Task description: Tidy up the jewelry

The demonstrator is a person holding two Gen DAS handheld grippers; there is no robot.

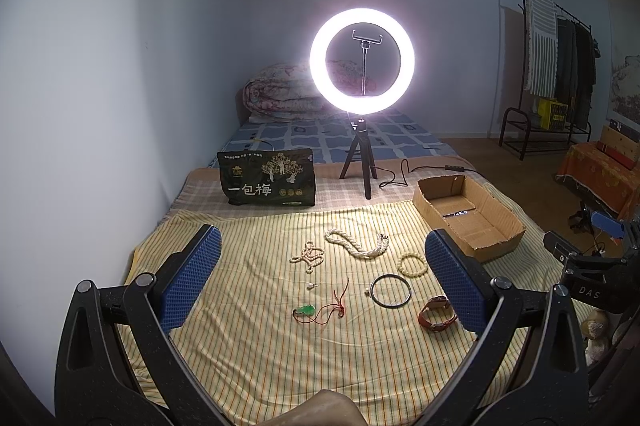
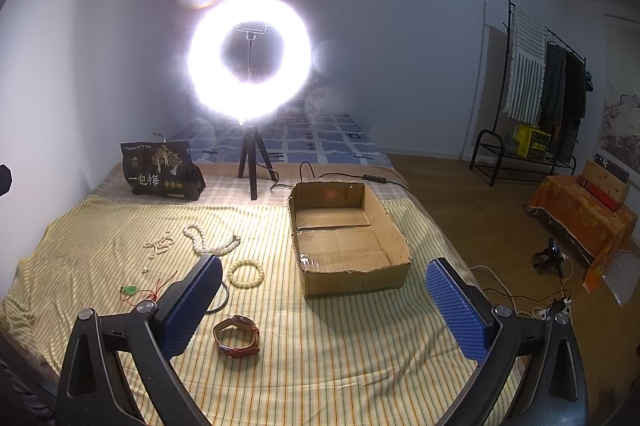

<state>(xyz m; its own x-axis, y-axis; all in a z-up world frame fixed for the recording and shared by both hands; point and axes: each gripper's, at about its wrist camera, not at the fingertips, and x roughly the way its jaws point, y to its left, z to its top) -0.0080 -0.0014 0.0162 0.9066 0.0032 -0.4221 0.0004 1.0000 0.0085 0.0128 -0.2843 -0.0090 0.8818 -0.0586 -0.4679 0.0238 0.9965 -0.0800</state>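
Both grippers hover over a yellow striped bedspread with jaws spread wide, gripping nothing — the left gripper above the scattered jewelry, the right gripper nearer the cardboard box, which sits at the spread's right side. Laid loose on the cloth: a twisted pearl necklace, a small bead strand, a pale bead bracelet, a dark bangle, a brown leather watch and a green pendant on red cord. Behind stands a lit ring light beside a dark snack bag.
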